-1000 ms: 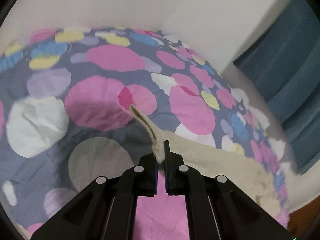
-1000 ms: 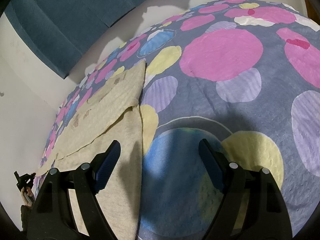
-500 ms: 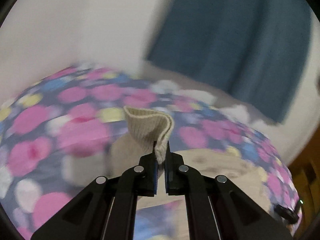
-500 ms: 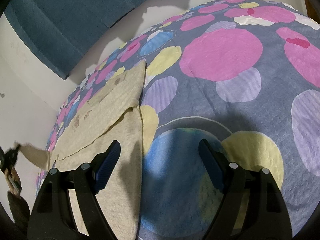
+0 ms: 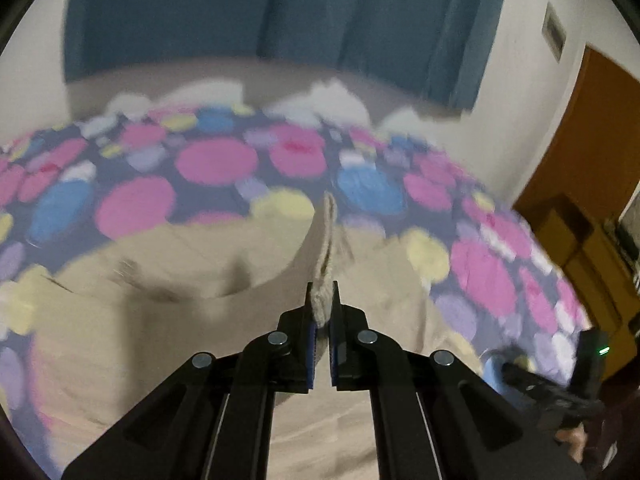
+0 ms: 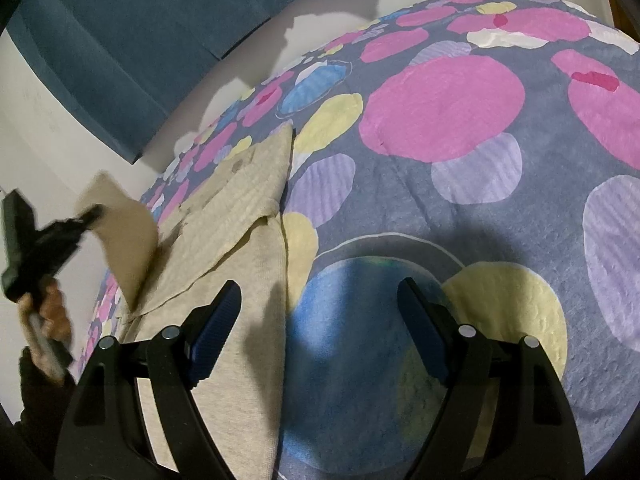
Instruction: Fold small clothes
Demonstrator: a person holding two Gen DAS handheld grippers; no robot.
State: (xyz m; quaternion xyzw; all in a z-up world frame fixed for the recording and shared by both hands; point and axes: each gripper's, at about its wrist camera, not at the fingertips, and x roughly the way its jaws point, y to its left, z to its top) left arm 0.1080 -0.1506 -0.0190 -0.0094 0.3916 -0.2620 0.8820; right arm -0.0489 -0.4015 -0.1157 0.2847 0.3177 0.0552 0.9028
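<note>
A beige knit garment point(image 5: 168, 300) lies spread on a bed with a spotted cover point(image 5: 216, 160). My left gripper point(image 5: 322, 312) is shut on a ribbed edge of the garment point(image 5: 326, 256) and holds that part lifted above the rest. In the right wrist view the garment point(image 6: 244, 216) lies at the left, and the left gripper point(image 6: 86, 216) shows there holding the raised flap point(image 6: 124, 236). My right gripper point(image 6: 320, 312) is open and empty, low over the cover beside the garment's right edge.
A blue curtain point(image 5: 280, 12) hangs on the white wall behind the bed. A wooden door point(image 5: 592, 132) and brown boxes point(image 5: 568, 228) stand at the right. The right gripper's body point(image 5: 560, 384) shows at the lower right of the left wrist view.
My left gripper has lifted the garment's edge and swung it round over the rest of the garment. The right gripper has not moved.
</note>
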